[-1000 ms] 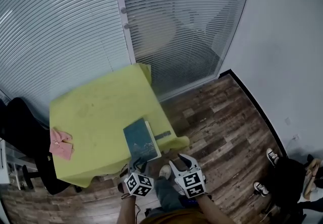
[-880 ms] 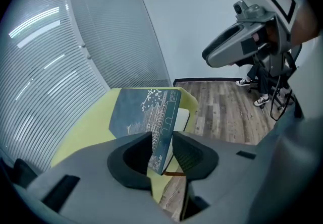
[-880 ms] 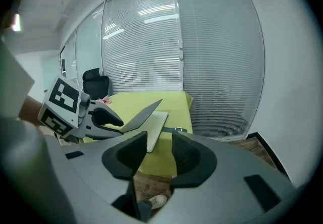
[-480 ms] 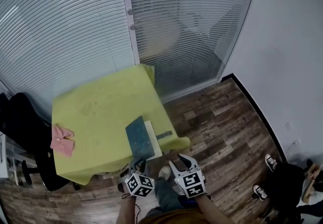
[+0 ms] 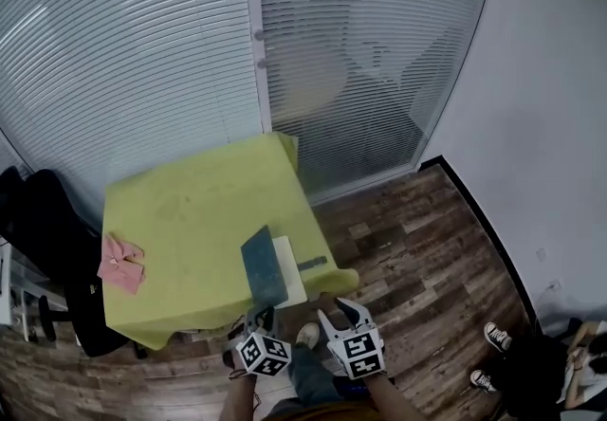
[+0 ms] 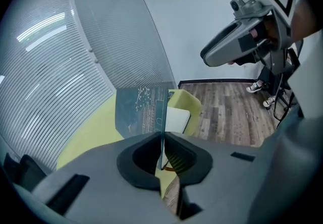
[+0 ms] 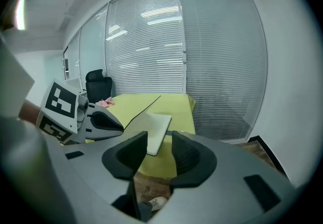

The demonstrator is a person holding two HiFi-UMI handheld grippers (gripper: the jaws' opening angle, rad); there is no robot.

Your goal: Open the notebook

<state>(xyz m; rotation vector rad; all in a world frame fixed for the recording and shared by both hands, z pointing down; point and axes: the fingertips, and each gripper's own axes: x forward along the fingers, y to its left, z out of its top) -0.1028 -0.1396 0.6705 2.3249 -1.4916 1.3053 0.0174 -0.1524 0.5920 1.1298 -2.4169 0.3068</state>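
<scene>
One notebook (image 5: 266, 267) lies on one table (image 5: 190, 210) draped in yellow-green cloth, at the table's near edge toward its right-hand corner. Its dark teal cover (image 6: 141, 109) stands raised off the white pages (image 6: 177, 119). One dark strip (image 5: 313, 263) lies just beside the notebook, on the side toward the table's right edge. One pink cloth (image 5: 120, 263) sits at the left edge, well apart from the notebook. One black chair (image 5: 38, 220) stands off the table's left edge.

Two grippers hang just past the near edge. The left gripper (image 5: 259, 317) has just been closing its jaws, and they are clamped on the cover's near edge, which runs as a thin sheet between the pads. The right gripper (image 5: 339, 313) has its jaws spread with nothing between them; the white pages show beyond the gap.

Only the head view shows the whole table top with both grippers side by side. The pale line drawing on the cover's face shows only in the left gripper view. The right gripper view shows the raised cover edge-on as a dark line, with the pink cloth and the chair beyond it.
</scene>
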